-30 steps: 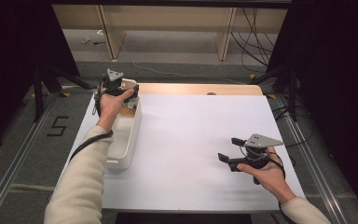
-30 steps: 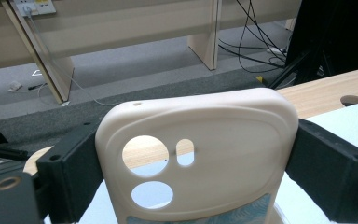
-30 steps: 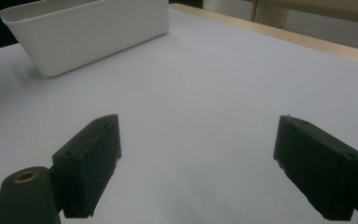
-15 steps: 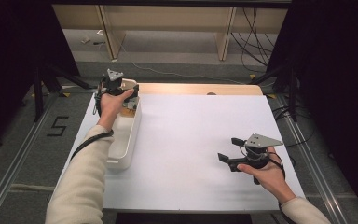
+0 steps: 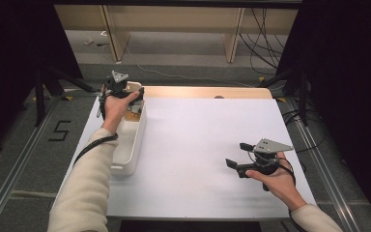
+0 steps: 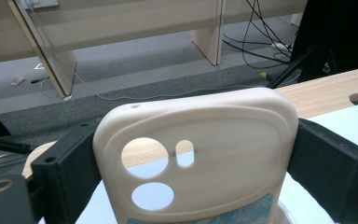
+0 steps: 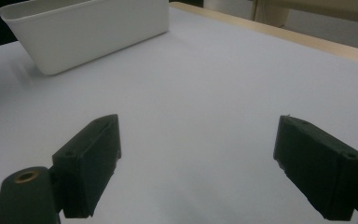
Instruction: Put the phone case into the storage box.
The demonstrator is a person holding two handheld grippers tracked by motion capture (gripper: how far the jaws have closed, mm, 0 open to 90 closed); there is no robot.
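Observation:
A cream phone case with camera cut-outs stands upright between the black jaws of my left gripper, which press on its two long edges. In the high view that left gripper is held above the far end of a white bin at the table's left. My right gripper rests low over the white table top at the near right, pointing left. In the right gripper view the right gripper stands open, with bare white surface between its fingers.
The white bin lies long along the left side of the table. A wooden strip with a hole edges the table's far side. Beyond it are wooden legs, loose cables and black stands on a grey floor.

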